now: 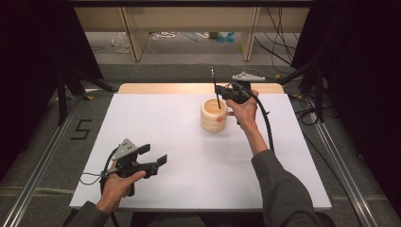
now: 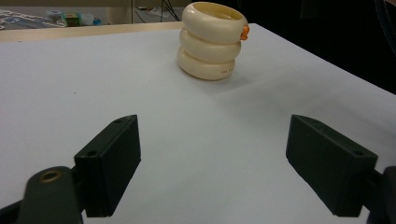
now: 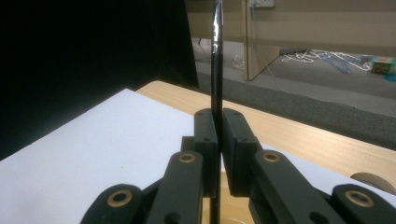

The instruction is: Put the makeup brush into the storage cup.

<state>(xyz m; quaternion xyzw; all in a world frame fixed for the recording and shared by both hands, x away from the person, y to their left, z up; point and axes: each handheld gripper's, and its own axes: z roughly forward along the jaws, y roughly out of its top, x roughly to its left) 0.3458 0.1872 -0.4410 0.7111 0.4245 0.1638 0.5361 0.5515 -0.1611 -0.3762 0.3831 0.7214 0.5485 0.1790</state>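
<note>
Jaws of my right gripper [image 1: 222,91] are closing flat on a thin black rod with a glossy shaft [image 1: 215,87], and I am holding it nearly upright over a cream-coloured ribbed holder shaped like three stacked rings [image 1: 213,115]. In the high view, the rod's lower end is dipping inside the holder's open mouth, while its upper end is rising above my right hand [image 1: 243,111]. In the right gripper view, the rod [image 3: 216,60] is passing straight up between the two pressed pads, with no gap showing beside it. The holder is standing upright on the white table sheet [image 1: 189,151], toward the far side and right of centre, with a small orange piece [image 1: 219,119] sitting on its near wall. My left gripper [image 1: 156,156] is resting low over the near left part of the sheet, well apart from the holder. Its jaws are standing wide apart and are gripping nothing; in the left gripper view, the holder [image 2: 211,39] is sitting far ahead between them.
</note>
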